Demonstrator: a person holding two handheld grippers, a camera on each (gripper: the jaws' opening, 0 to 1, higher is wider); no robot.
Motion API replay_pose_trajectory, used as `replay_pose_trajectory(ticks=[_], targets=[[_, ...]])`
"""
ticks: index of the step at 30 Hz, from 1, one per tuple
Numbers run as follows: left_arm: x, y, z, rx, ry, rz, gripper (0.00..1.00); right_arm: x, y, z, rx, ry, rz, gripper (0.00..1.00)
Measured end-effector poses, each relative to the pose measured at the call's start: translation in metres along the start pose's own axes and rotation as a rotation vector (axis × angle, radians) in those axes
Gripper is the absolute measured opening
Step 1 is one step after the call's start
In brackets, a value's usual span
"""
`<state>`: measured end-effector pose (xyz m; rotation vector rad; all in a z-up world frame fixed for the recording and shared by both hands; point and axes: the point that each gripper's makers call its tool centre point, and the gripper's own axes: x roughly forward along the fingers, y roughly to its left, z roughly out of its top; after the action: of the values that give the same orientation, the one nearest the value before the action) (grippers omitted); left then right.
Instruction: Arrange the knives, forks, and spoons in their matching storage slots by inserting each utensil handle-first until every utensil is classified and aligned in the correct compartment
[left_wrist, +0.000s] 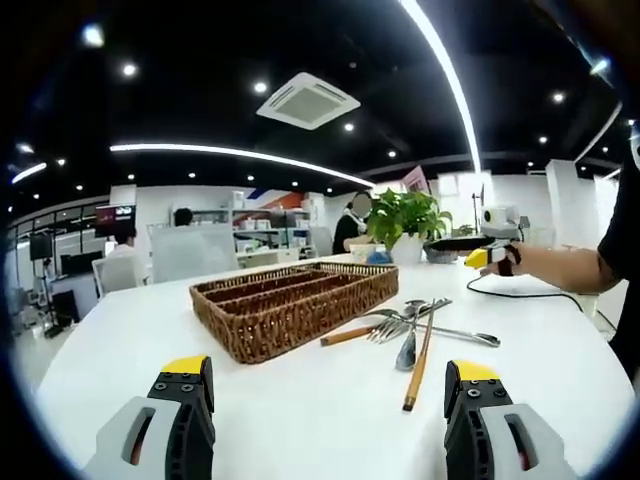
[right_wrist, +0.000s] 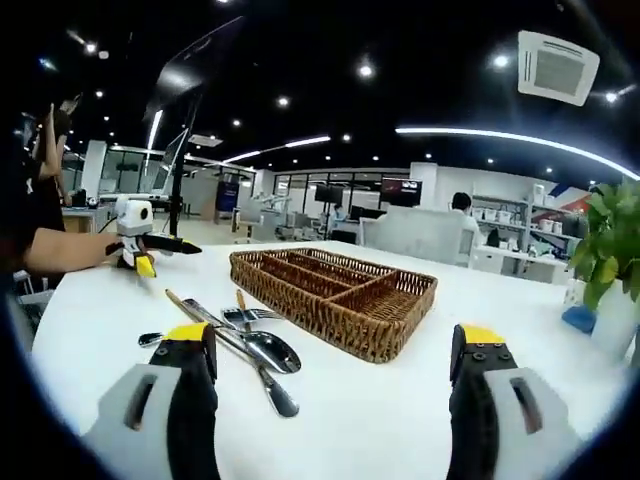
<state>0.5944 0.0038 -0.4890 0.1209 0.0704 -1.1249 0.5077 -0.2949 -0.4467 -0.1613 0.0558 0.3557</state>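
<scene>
A wicker tray (left_wrist: 290, 325) with long compartments sits on the white table (left_wrist: 300, 410), and nothing shows above its rim. To its right lies a loose pile of utensils (left_wrist: 408, 330): forks, a spoon and wooden-handled pieces. My left gripper (left_wrist: 328, 385) is open, low over the table, short of the tray and the pile. In the right gripper view the same tray (right_wrist: 370, 325) stands ahead, with the utensils (right_wrist: 250, 345) to its left. My right gripper (right_wrist: 335, 345) is open with nothing between its jaws. The other gripper (right_wrist: 135, 248) rests far left, held by a hand.
A potted plant (left_wrist: 405, 215) stands behind the tray, seen also at the right edge as a plant (right_wrist: 610, 250). A person's arm (left_wrist: 560, 268) reaches in from the right holding the right gripper (left_wrist: 488, 255), and a black cable (left_wrist: 510, 293) lies below it. Office desks stand beyond.
</scene>
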Motion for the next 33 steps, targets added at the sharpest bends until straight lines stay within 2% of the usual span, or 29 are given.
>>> replay_pose_trajectory(ticks=[4, 8, 11, 16, 21, 24, 25, 28, 33], targets=[[0.0, -0.003, 0.0, 0.009, 0.0, -0.006, 1.0, -0.033, 0.001, 0.014, -0.013, -0.016, -0.026, 1.0], [0.0, -0.006, 0.002, 0.011, -0.009, -0.016, 1.0, -0.053, -0.003, 0.024, -0.049, 0.004, -0.047, 1.0], [-0.001, -0.008, 0.004, 0.013, -0.014, -0.018, 1.0, -0.06, -0.003, 0.035, -0.052, -0.005, -0.06, 1.0], [-0.001, -0.007, 0.004, 0.015, -0.018, -0.019, 1.0, -0.066, 0.01, 0.067, -0.062, -0.061, -0.059, 1.0], [-0.001, -0.007, 0.004, 0.016, -0.021, -0.02, 1.0, -0.063, 0.019, 0.08, -0.077, -0.082, -0.052, 1.0], [-0.001, -0.009, 0.004, 0.02, -0.019, -0.021, 1.0, -0.057, 0.014, 0.075, -0.07, -0.083, -0.055, 1.0], [-0.001, -0.008, 0.004, 0.019, -0.019, -0.021, 1.0, -0.053, 0.007, 0.067, -0.045, -0.074, -0.067, 1.0], [-0.001, -0.007, 0.004, 0.013, -0.024, -0.019, 1.0, -0.048, 0.004, 0.057, -0.026, -0.076, -0.066, 1.0], [-0.001, -0.006, 0.003, 0.011, -0.024, -0.017, 1.0, -0.035, -0.003, 0.03, 0.001, -0.055, -0.055, 1.0]])
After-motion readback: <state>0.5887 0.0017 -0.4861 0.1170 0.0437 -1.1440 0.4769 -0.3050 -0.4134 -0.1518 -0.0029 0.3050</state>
